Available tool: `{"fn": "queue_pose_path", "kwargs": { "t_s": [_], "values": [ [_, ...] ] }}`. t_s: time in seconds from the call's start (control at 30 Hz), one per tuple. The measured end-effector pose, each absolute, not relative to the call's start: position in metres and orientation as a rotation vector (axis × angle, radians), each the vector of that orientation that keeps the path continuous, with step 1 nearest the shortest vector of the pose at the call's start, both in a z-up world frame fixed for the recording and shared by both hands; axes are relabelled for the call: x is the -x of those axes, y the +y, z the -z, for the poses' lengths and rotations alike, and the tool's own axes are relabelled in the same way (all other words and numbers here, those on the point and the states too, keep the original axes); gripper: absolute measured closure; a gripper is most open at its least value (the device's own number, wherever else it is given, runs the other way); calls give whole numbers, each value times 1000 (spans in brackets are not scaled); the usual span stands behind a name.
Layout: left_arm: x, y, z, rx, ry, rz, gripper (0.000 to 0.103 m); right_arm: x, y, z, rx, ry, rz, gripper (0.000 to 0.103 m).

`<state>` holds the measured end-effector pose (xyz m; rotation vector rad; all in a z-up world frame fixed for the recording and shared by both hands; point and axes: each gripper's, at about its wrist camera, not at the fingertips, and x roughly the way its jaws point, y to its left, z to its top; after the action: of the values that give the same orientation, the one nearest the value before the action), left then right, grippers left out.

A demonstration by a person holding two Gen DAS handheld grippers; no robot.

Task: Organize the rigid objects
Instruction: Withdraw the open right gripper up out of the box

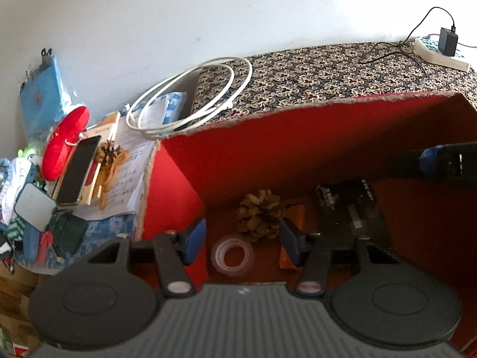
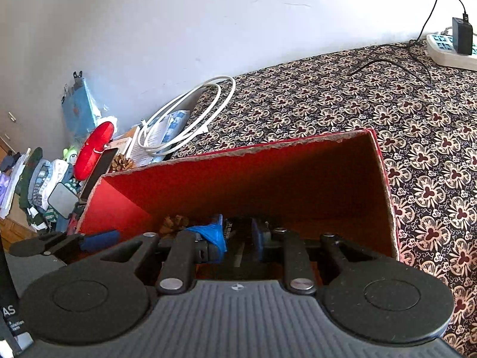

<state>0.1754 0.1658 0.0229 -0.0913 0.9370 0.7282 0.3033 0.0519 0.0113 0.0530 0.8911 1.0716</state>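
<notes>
A red cardboard box [image 1: 268,149] stands open on the patterned cloth. On its floor lie a clear tape roll [image 1: 232,255], a pine cone [image 1: 259,213], an orange block [image 1: 295,216] and a black device [image 1: 354,211]. My left gripper [image 1: 243,240] hangs open inside the box, just above the tape roll, with its pads touching nothing. My right gripper [image 2: 237,238] points into the same box [image 2: 268,173] with its blue pads a little apart, and the black device shows through the gap. It enters the left wrist view from the right edge [image 1: 441,161], above the floor and holding nothing.
A coiled white cable [image 1: 190,95] lies behind the box's left corner. Left of the box is a cluttered pile with a phone [image 1: 79,170], a second pine cone [image 1: 108,152], a red oval case [image 1: 65,143] and papers. A power strip with a charger [image 1: 441,50] sits far right.
</notes>
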Motion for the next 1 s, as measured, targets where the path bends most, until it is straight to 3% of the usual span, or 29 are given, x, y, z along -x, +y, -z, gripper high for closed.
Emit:
{"fn": "queue_pose_path", "kwargs": {
  "t_s": [1.0],
  "values": [
    [-178,163,-21,96,936,-823,44,-305,55,-11,-14,906,-955,99]
  ]
}}
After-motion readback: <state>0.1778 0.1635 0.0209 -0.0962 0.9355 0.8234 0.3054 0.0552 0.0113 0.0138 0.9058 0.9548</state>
